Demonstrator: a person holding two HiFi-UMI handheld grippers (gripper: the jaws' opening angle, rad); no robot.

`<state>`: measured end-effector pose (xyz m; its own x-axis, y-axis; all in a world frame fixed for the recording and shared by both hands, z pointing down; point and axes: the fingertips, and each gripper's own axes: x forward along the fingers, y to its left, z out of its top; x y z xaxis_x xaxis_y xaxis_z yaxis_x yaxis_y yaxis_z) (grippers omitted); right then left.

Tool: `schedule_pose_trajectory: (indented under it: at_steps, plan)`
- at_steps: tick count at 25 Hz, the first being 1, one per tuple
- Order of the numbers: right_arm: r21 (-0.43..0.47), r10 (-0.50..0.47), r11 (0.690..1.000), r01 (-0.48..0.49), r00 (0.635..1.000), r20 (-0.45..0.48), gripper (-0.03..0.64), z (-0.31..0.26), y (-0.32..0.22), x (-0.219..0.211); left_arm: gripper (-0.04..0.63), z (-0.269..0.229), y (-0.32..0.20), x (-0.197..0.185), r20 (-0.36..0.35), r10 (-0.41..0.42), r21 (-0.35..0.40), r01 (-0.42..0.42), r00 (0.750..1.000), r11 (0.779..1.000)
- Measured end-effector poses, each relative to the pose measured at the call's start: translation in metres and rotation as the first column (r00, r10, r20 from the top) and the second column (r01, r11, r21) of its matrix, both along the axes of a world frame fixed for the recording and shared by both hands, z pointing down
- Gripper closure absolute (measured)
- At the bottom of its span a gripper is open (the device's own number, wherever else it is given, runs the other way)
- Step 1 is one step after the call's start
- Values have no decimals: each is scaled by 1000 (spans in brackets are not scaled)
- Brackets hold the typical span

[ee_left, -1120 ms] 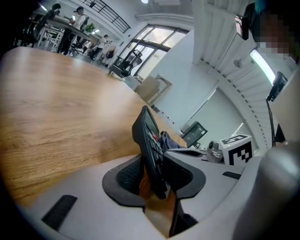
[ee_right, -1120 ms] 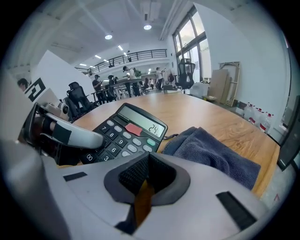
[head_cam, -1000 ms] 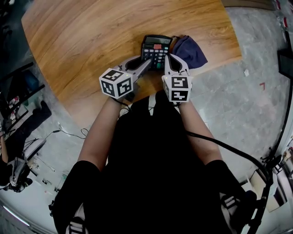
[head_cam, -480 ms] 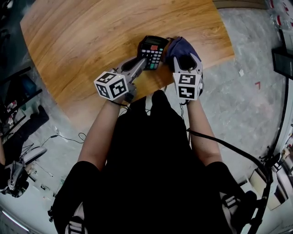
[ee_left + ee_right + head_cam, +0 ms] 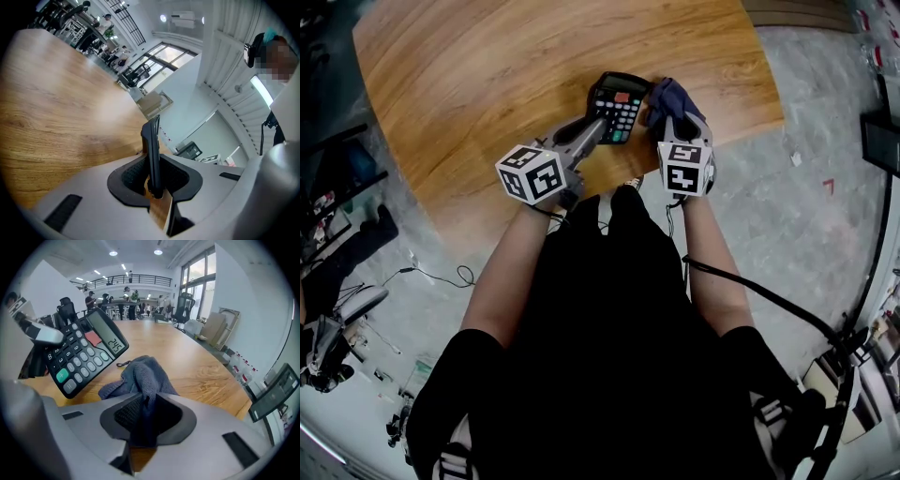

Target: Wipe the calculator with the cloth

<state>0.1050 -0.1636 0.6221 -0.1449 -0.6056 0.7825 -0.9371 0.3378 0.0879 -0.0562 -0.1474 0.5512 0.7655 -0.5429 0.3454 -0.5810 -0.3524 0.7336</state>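
Both just closed: left claw point(image 5: 600, 128) clamps the tilted calculator point(image 5: 619, 97) by the surface's point(image 5: 478, 84) near edge, right claw point(image 5: 676, 118) pinches the cloth point(image 5: 668, 94). Next I'd rub cloth across it.

**A:** Identify the supporting surface.
**B:** One counter point(image 5: 487, 84) with a light brown wood-grain top. It stands on a grey floor point(image 5: 787, 206).
**A:** List the items lying directly on it.
**B:** One dark blue cloth point(image 5: 671, 93), bunched, near the counter's front right edge.
**A:** State the calculator's status.
**B:** The calculator point(image 5: 617, 101) is tilted over the top, just beside the cloth. Contact with the counter cannot be confirmed.
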Motion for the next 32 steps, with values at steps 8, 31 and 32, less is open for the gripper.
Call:
schedule_pose_trajectory:
  at_steps: [8, 31, 32]
  plan:
    - [98, 13, 995, -23, 995, 96, 540, -49, 1, -8, 522, -15, 3, 0, -17, -27, 16, 27, 999, 999]
    - [308, -304, 926, 219, 916, 262, 543, -186, 20, -115, 522, -88, 3, 0, -299, -117, 1, 123, 947, 992]
    - [301, -327, 922, 243, 905, 272, 543, -184, 29, -121, 522, -88, 2, -1, -307, -127, -5, 132, 943, 991]
